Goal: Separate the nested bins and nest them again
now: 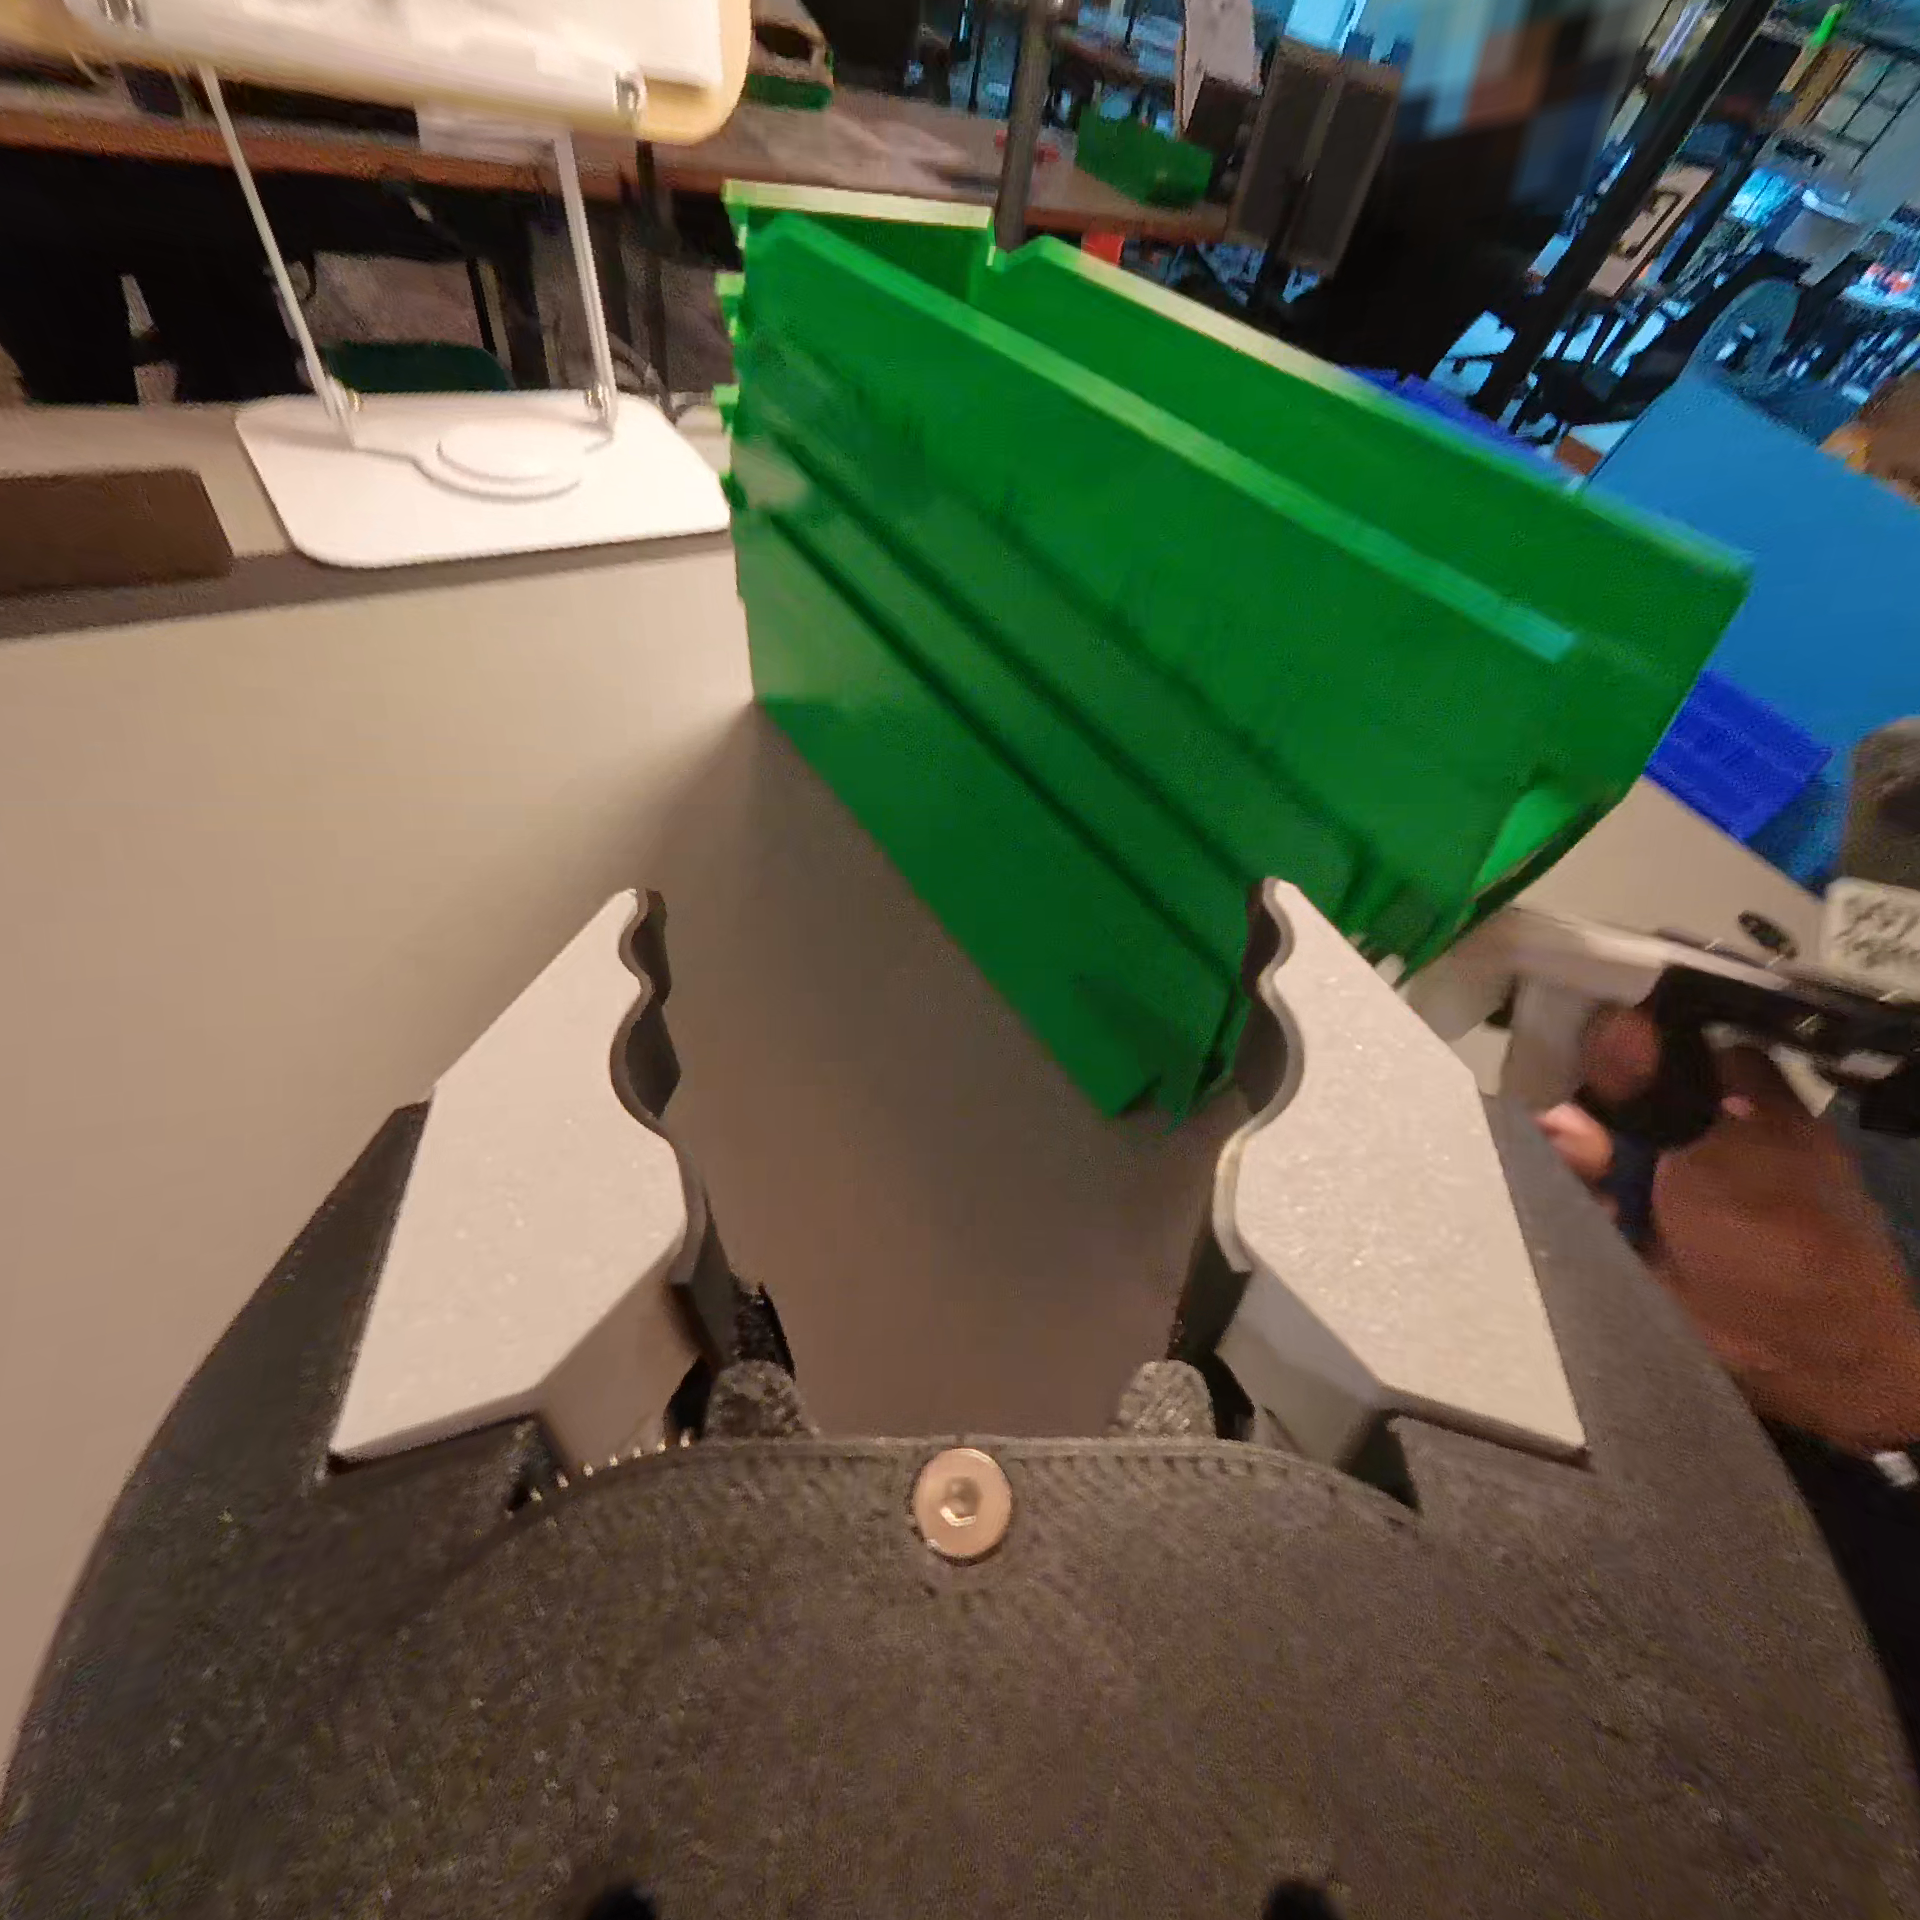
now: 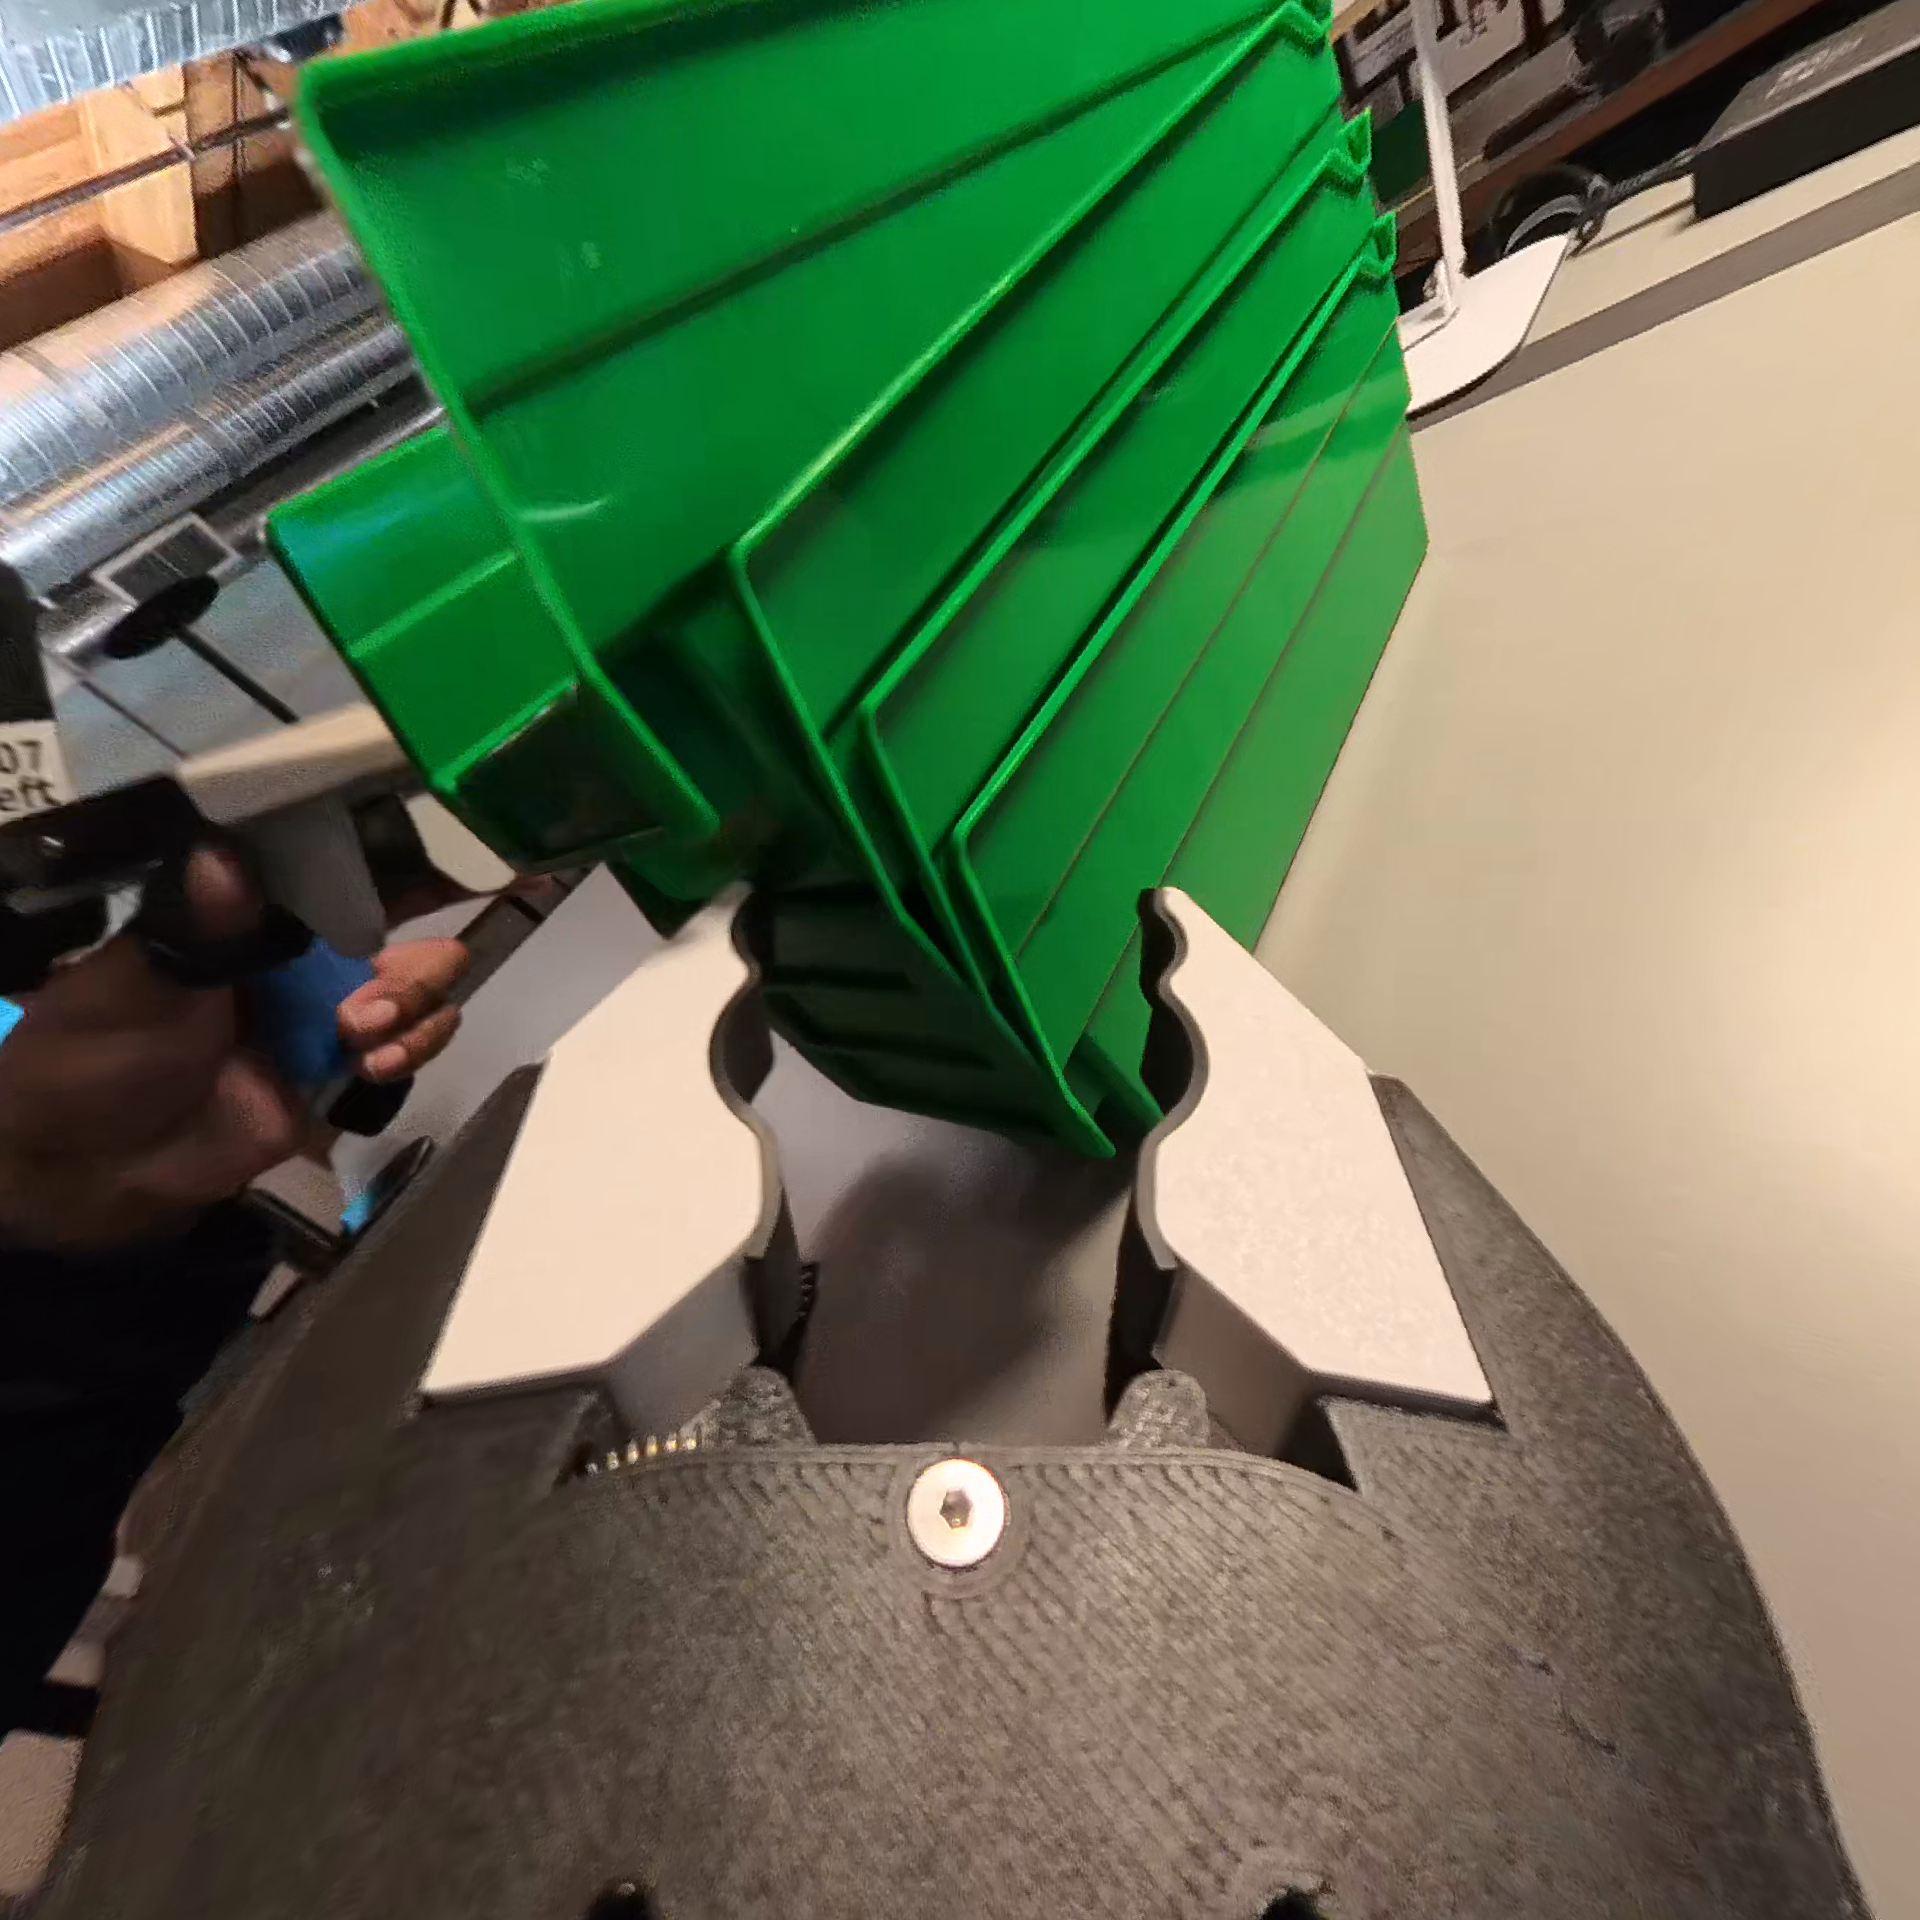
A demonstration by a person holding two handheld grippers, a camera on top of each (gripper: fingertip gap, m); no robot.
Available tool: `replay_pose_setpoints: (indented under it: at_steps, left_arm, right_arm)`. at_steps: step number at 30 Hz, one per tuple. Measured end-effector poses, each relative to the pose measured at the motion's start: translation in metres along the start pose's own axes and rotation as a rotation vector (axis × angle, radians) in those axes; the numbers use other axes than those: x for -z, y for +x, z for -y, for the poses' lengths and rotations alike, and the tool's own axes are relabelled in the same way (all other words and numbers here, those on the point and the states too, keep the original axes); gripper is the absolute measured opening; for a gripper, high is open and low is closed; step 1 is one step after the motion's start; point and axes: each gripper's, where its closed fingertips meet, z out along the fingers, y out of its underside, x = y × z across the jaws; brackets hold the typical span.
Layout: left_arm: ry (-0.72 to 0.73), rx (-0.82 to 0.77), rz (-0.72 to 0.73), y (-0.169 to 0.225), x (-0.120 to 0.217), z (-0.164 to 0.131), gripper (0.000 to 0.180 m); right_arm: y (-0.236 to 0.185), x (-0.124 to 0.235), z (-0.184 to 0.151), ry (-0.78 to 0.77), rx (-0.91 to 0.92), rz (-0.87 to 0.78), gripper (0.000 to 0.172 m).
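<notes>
Bins point(image 2: 935, 468) — green, nested, seemingly between the right tool's point(image 2: 956, 1023) fingers.

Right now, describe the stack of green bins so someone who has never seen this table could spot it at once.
On the wide beige table, look just right of the flat white stand base with clear legs. The stack of green bins is there, tipped at a slant, several alike nested one inside another. It is the only bright green thing on this table; the bins beyond it are blue.
</notes>
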Motion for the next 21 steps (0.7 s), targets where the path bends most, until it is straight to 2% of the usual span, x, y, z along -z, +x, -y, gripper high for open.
replay_pose_setpoints:
  at_steps: [4,6,8,11,13,18,21]
  left_arm:
    - [-0.07,0.015,-0.014,-0.023,-0.01,-0.042,0.11]
    - [-0.105,0.016,-0.023,-0.029,-0.015,-0.061,0.109]
    - [-0.149,0.003,-0.013,-0.034,-0.017,-0.082,0.11]
    - [-0.231,0.018,0.008,-0.041,-0.017,-0.112,0.11]
    - [-0.183,0.039,0.007,-0.04,-0.011,-0.107,0.11]
    - [-0.109,0.116,0.015,-0.037,0.002,-0.104,0.107]
    - [-0.061,0.171,-0.007,-0.033,0.011,-0.101,0.106]
  right_arm:
    - [0.004,0.0,0.007,0.037,0.028,-0.04,0.049]
    - [0.005,0.001,0.005,0.024,0.024,-0.026,0.049]
    - [0.0,0.006,0.003,0.01,0.03,0.015,0.055]
    - [0.001,0.023,-0.001,-0.028,0.058,-0.003,0.074]
    - [0.003,0.037,0.007,-0.031,0.075,-0.034,0.083]
    - [-0.009,0.062,0.069,-0.019,0.159,-0.129,0.104]
    - [-0.028,0.052,0.109,-0.071,0.251,-0.176,0.12]
